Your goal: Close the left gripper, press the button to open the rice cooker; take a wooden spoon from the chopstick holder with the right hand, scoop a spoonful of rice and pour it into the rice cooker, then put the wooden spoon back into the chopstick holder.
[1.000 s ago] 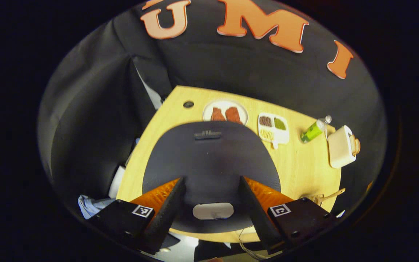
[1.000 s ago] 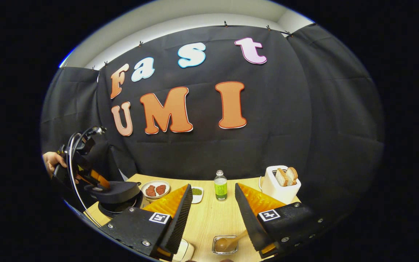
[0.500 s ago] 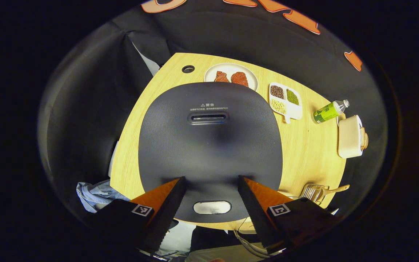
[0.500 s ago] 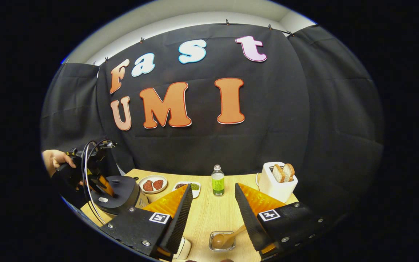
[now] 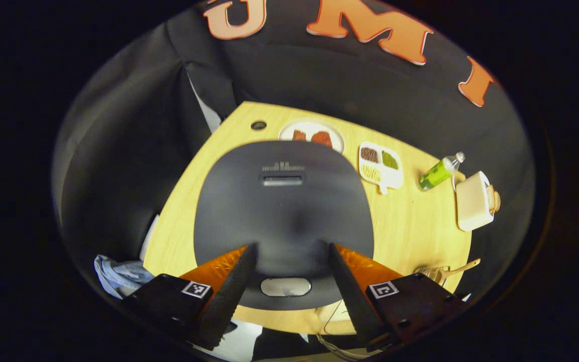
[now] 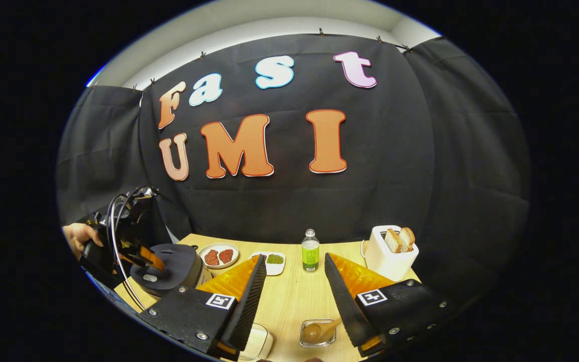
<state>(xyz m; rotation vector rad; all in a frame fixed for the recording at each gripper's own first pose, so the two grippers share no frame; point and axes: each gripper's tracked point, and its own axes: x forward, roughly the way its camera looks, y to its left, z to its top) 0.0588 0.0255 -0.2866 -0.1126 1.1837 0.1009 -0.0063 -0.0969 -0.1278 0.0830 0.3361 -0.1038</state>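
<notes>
The dark rice cooker (image 5: 284, 211) stands with its lid down at the left end of the table. Its silver button (image 5: 286, 286) sits at the near rim. My left gripper (image 5: 292, 245) hovers open over the lid, with the button in the gap between its fingers. In the right gripper view that gripper (image 6: 143, 254) hangs above the cooker (image 6: 171, 264), held by a hand (image 6: 76, 235). A wooden spoon (image 6: 319, 329) stands in a clear holder (image 6: 305, 343) just below my open right gripper (image 6: 294, 257). The spoon handle (image 5: 463, 265) also pokes from the holder in the left gripper view.
Along the back of the wooden table (image 6: 289, 296) are a plate of red meat pieces (image 6: 218, 255), a divided dish of beans (image 6: 272, 261), a green bottle (image 6: 310, 251) and a white toaster (image 6: 390, 251) with bread. A white container (image 6: 258, 344) sits near the front.
The left gripper's view tipped steeply down over the lid half a second ago and has now tilted back up. Both grippers stay open, and the right one has barely shifted.
</notes>
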